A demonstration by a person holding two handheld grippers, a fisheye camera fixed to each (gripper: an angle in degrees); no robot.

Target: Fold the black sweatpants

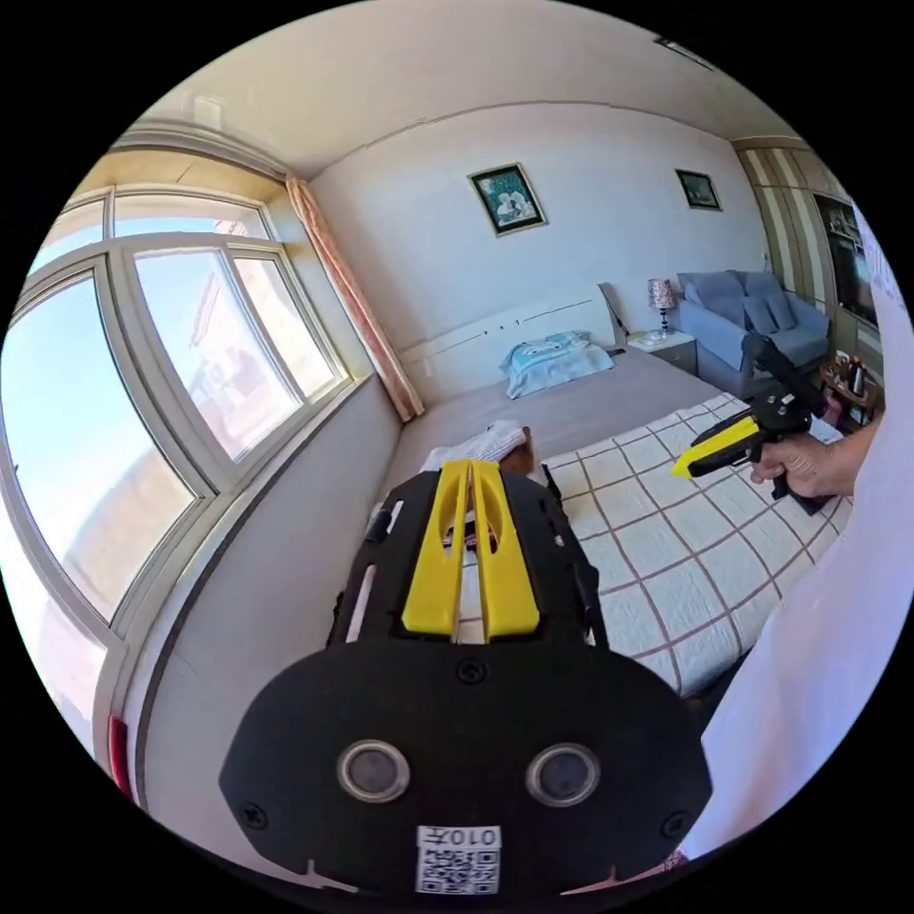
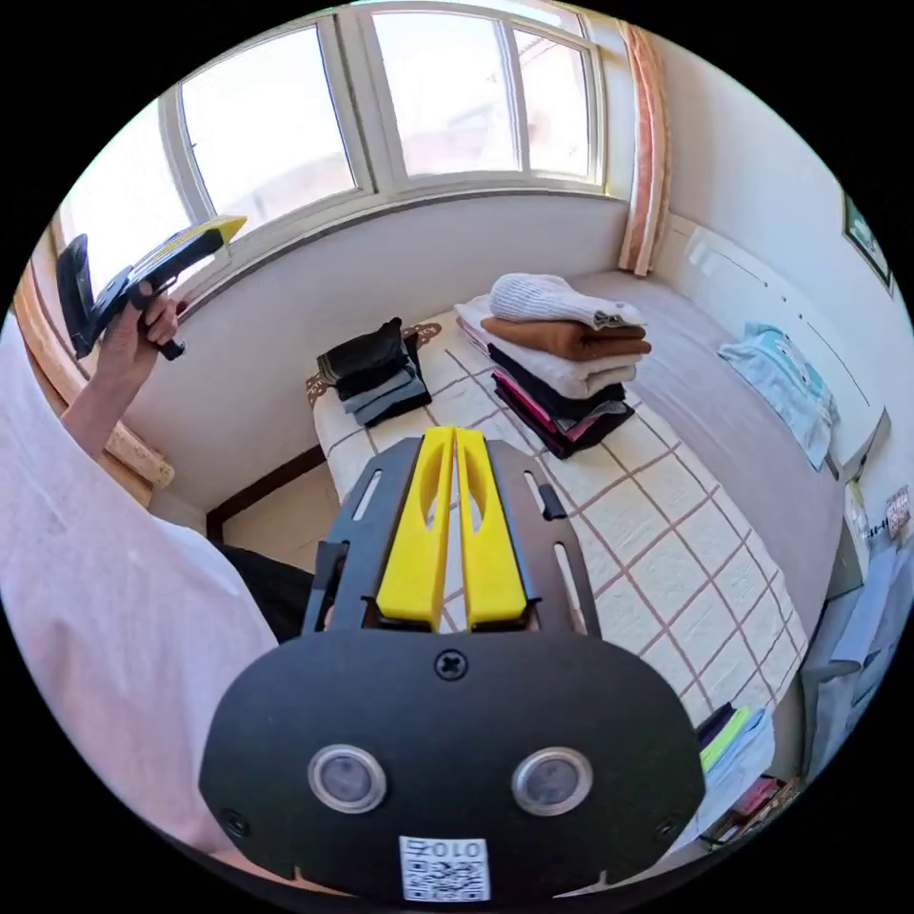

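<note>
Both our yellow-jawed grippers, left (image 1: 471, 466) and right (image 2: 453, 433), are closed and empty. Black sweatpants look like the dark folded bundle (image 2: 367, 354) at the quilted bed's (image 2: 666, 533) corner. Soft, limp, light; we'd pinch the waistband.

Left gripper (image 1: 470, 466) and right gripper (image 2: 453, 433) both raised in air, yellow jaws closed together on nothing, hands (image 1: 804, 466) gripping handles.

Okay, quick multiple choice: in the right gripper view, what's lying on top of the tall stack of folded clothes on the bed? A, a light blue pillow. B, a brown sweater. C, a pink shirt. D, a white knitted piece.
D: a white knitted piece lies on top of the tall stack, with the brown garment directly under it, on the checked bed cover.
</note>
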